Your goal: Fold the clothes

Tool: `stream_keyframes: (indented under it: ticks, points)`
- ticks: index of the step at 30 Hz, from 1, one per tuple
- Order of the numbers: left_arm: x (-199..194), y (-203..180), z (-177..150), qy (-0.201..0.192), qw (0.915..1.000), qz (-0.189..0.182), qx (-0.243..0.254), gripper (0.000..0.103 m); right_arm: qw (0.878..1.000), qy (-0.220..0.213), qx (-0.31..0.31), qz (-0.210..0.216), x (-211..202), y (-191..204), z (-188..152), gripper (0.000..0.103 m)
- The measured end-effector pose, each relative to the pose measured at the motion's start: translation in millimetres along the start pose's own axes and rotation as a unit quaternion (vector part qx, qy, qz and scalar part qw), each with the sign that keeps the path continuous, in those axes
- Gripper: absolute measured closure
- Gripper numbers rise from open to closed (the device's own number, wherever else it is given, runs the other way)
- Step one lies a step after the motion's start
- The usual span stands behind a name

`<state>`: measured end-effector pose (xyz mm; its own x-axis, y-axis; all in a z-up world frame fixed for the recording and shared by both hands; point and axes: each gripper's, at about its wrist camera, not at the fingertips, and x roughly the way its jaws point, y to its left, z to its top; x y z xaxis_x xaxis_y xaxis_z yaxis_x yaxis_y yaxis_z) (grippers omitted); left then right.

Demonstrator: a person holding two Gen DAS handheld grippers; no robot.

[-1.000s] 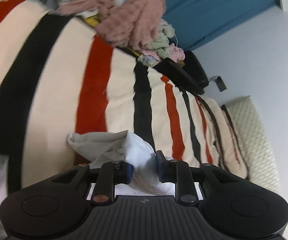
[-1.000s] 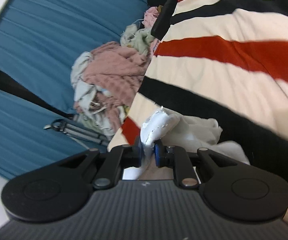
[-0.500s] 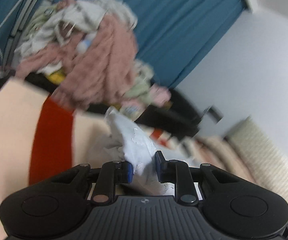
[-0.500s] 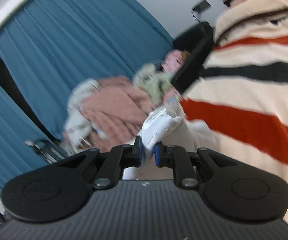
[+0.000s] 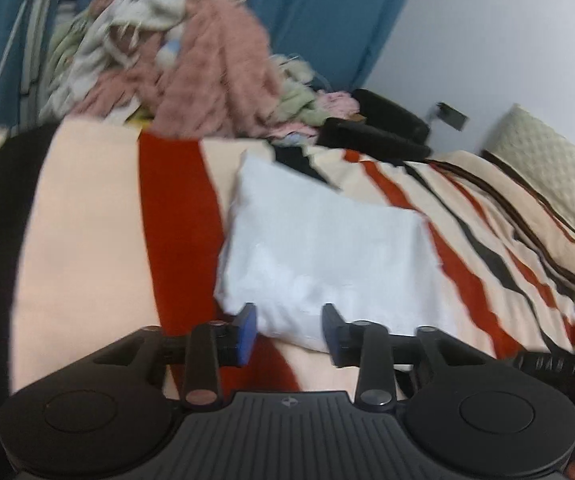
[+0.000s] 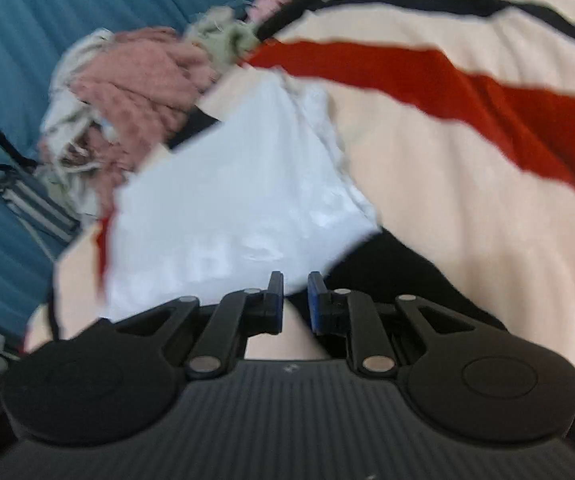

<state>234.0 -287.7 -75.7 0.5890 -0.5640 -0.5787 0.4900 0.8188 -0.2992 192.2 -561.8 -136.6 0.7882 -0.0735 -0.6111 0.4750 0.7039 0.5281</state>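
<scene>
A white garment (image 5: 327, 248) lies flat in a folded rectangle on the striped bedcover (image 5: 87, 220). My left gripper (image 5: 288, 330) is open at the garment's near edge, fingers wide apart and nothing clamped between them. In the right wrist view the same white garment (image 6: 223, 200) spreads out ahead. My right gripper (image 6: 295, 292) keeps its fingers a narrow gap apart, with the garment's near corner pinched at the tips. Both views are blurred by motion.
A heap of pink, green and off-white clothes (image 5: 191, 72) is piled at the bed's far edge, in front of a blue curtain (image 5: 327, 20). A black bag (image 5: 379, 132) lies beyond the garment. A cream quilted pillow (image 5: 555, 168) sits at the right.
Both grippers lifted the bunched white garment, then brought it down, and it now lies spread flat on the bedcover. The left gripper has opened and let go.
</scene>
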Motion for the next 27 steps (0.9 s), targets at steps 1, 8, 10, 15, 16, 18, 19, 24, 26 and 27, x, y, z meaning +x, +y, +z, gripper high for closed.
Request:
stream_keyframes:
  ticks: [1,8,10,15,16,18,19,24,26,27]
  points:
    - [-15.6,-8.9,4.4,-0.003,0.9999,0.002,0.011,0.056,1.000,-0.007,-0.013,0.005,-15.2,8.5,1.6,0.086]
    - [-138.0,-63.5,22.6,-0.036,0.9951,0.028,0.087,0.017,0.992,-0.053,-0.109,0.044,-116.9,66.1,11.5,0.019]
    - [-174.7,-72.3,20.2,-0.053,0.9936,0.032,0.095,0.011,0.987,-0.073,-0.134,0.054,-149.2,78.3,6.4,0.014]
    - [-261.7,-92.6,8.3,-0.089,0.9879,0.043,0.120,0.000,0.981,-0.091,-0.158,0.065,-213.0,92.0,-11.4,0.014]
    - [-277.1,-97.1,4.7,-0.094,0.9863,0.050,0.126,0.000,0.980,-0.094,-0.163,0.065,-222.8,93.5,-15.7,0.014]
    - [-302.0,-100.7,-3.1,-0.097,0.9855,0.056,0.128,0.000,0.977,-0.102,-0.176,0.065,-239.7,95.9,-24.7,0.014]
    - [-313.1,-100.7,-8.1,-0.098,0.9857,0.055,0.126,0.000,0.975,-0.108,-0.183,0.065,-247.1,97.1,-29.5,0.014]
    - [-352.6,-100.2,-35.0,-0.117,0.9817,0.070,0.133,0.000,0.964,-0.134,-0.221,0.065,-273.0,101.3,-58.2,0.014]
    - [-363.6,-98.3,-46.2,-0.131,0.9789,0.075,0.138,0.000,0.961,-0.135,-0.230,0.068,-277.7,100.3,-69.9,0.014]
    - [-369.5,-95.4,-52.2,-0.137,0.9792,0.074,0.130,0.000,0.961,-0.138,-0.231,0.070,-279.5,98.5,-75.5,0.014]
